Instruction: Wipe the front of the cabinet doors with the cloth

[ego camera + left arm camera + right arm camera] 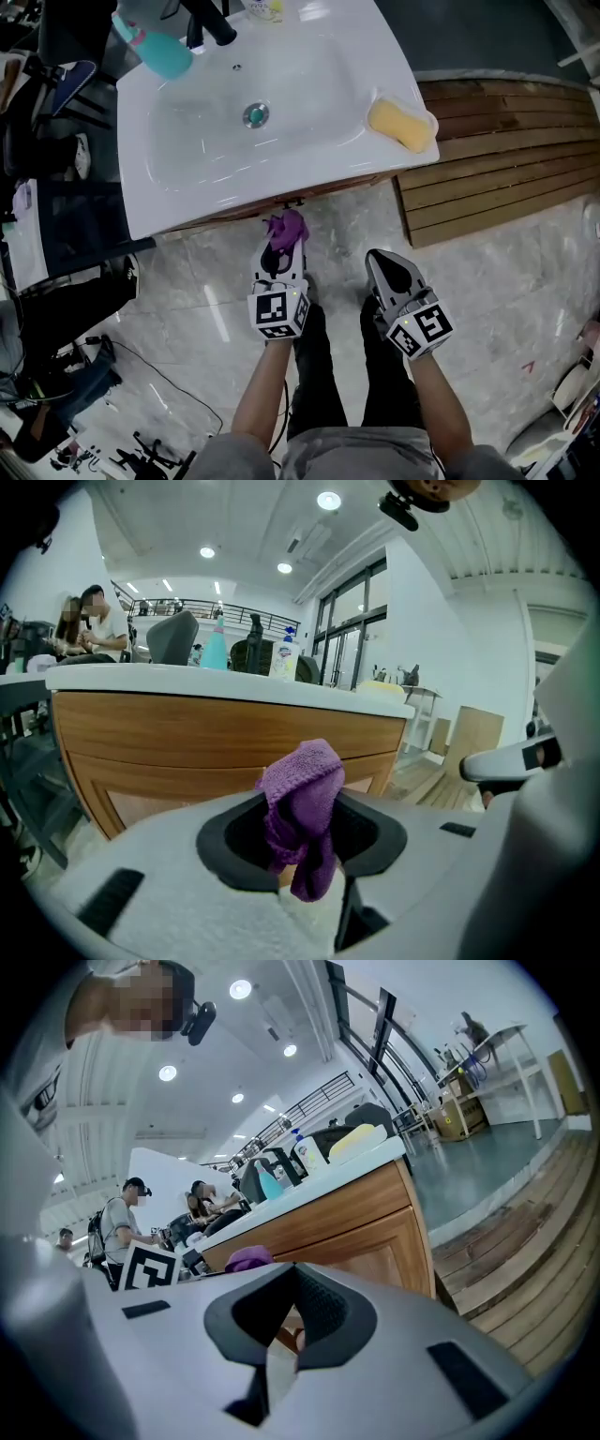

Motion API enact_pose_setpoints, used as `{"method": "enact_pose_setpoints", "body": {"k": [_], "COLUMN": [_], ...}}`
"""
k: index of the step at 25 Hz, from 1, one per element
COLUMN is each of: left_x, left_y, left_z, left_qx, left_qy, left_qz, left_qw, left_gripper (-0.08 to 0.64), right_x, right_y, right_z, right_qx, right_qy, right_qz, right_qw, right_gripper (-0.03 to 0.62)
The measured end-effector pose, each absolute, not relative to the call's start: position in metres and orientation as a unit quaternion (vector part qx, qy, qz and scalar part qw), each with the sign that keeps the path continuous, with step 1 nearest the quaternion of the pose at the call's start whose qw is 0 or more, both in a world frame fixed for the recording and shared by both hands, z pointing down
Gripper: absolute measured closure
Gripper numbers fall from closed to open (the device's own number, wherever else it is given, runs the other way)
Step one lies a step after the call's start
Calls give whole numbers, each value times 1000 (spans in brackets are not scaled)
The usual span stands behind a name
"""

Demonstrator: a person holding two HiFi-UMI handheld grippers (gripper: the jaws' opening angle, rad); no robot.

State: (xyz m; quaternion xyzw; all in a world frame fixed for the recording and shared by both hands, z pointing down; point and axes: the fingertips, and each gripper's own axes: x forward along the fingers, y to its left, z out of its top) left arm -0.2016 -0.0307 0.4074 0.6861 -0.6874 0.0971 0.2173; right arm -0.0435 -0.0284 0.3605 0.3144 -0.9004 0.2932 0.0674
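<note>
- Your left hand-held gripper (pixel 280 255) has its jaws shut tight on the purple cloth (pixel 302 799). The cloth sticks up out of the jaws in a bunch, and one end hangs down.
- Your right hand-held gripper (pixel 382 265) has its jaws closed together with nothing in them. It hangs just beside the left one, a bit further back from the cabinet.
- The cloth is close to the wooden cabinet doors (pixel 187 752), just under the edge of the white counter (pixel 141 202). You cannot tell from here if it touches the wood yet.
- It looks like the wiping is only starting. The cloth is held and aimed at the doors.
- Next, you likely need to push the cloth flat onto the wood and rub it from side to side. Keep the hard jaws off the door so only the cloth rubs.
- The head view looks down on the sink (pixel 309 70), a yellow sponge (pixel 401 125) and a teal bottle (pixel 155 44). It shows almost none of the door fronts.
- The two gripper views show the door fronts plainly. The right gripper view also catches the top of the cloth off to its left.
</note>
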Motion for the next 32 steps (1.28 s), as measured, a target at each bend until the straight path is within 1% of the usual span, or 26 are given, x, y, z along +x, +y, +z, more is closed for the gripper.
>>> {"method": "enact_pose_setpoints", "body": {"k": [12, 17, 22, 32], "left_x": [-198, -203, -201, -158], "left_y": [-64, -76, -82, -103], "left_z": [439, 445, 447, 453], "left_qx": [683, 680, 673, 698], "left_qy": [-701, -707, -713, -684], "left_qz": [91, 101, 104, 113], "left_qw": [185, 168, 168, 176], "left_gripper": [423, 423, 423, 423], "right_x": [-47, -40, -24, 0], "right_y": [-36, -37, -31, -33], "right_z": [388, 400, 411, 420], "right_qx": [305, 306, 312, 324], "right_qy": [-900, -899, -892, -885], "right_qz": [311, 312, 325, 334], "right_qw": [28, 28, 31, 30], "right_gripper": [583, 583, 583, 583]}}
